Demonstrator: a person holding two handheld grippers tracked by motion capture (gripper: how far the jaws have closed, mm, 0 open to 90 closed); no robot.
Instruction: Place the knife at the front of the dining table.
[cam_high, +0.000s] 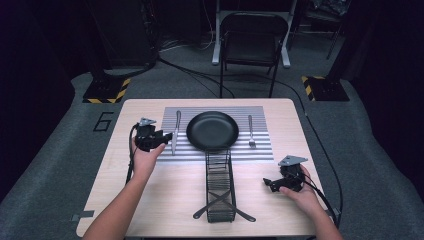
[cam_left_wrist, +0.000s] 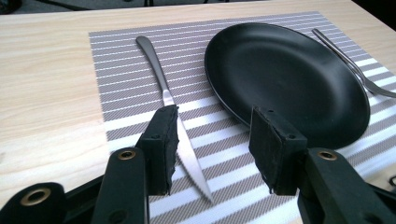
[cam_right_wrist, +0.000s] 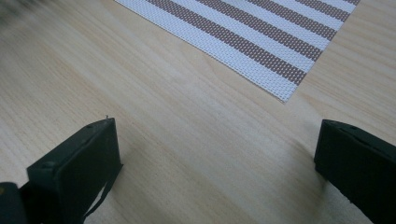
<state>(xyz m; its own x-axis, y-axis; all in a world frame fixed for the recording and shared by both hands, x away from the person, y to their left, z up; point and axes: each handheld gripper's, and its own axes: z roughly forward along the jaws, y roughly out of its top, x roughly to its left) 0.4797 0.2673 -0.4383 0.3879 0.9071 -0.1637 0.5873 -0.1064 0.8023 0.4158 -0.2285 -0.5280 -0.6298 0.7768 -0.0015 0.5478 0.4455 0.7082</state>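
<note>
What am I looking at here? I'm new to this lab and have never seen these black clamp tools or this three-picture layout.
A person sits at a wooden table and holds a two-jaw gripper in each hand. The high view looks down from above; the other two pictures come from cameras riding on each gripper, looking along its black jaws.

On the table lies a striped placemat with a black plate, a knife to its left and a fork to its right. Nearer the person stands a wire basket.

The left gripper is beside the knife, its jaws open over the blade without pinching it. The right gripper rests open above bare table. Neither holds anything.
</note>
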